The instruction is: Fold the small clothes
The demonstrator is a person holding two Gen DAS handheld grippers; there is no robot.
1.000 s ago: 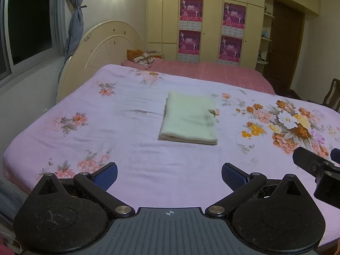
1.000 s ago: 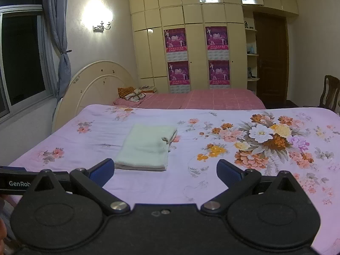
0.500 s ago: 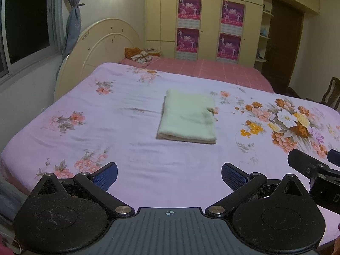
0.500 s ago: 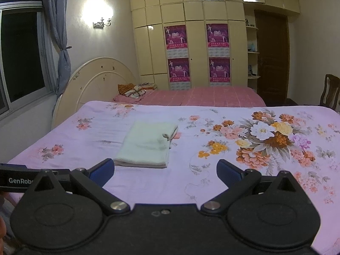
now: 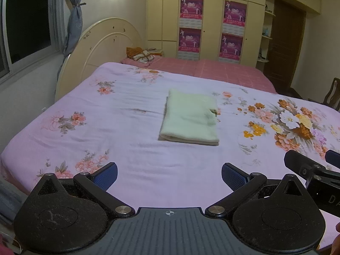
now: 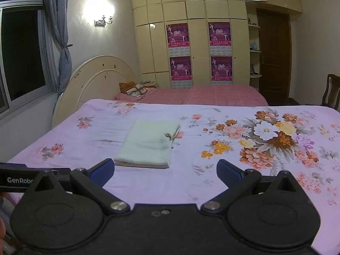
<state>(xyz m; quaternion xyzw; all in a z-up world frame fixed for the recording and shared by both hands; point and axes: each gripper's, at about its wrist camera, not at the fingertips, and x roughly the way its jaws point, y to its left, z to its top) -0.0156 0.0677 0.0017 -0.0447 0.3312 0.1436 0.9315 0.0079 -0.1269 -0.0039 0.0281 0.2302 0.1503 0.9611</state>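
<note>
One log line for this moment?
pale green folded cloth flat on floral bedsheet | left claw open, empty | right claw open, empty

Bedroom, dim warm light. Wall lamp (image 6: pixel 103 20) lit beside dark window (image 6: pixel 21 55) with tied grey curtain (image 6: pixel 60 42). Cream wardrobe (image 6: pixel 199 42) carries four posters; brown door (image 6: pixel 274 57) right. Bed (image 6: pixel 106 127) has floral sheet, rounded headboard (image 6: pixel 99 78).

- The right tongs (image 5: pixel 314 165) are cut off by the right edge of the left wrist view; only one dark arm and a blue tip show.
- The chair (image 6: pixel 330 92) is cropped by the frame edge.
- The posters' (image 6: pixel 178 35) print is too small to read.
- The bundle (image 5: pixel 141 54) by the headboard is perhaps folded cloth; too small to tell.
- The folded garment's (image 5: pixel 190 116) underside and inner layers are hidden.
</note>
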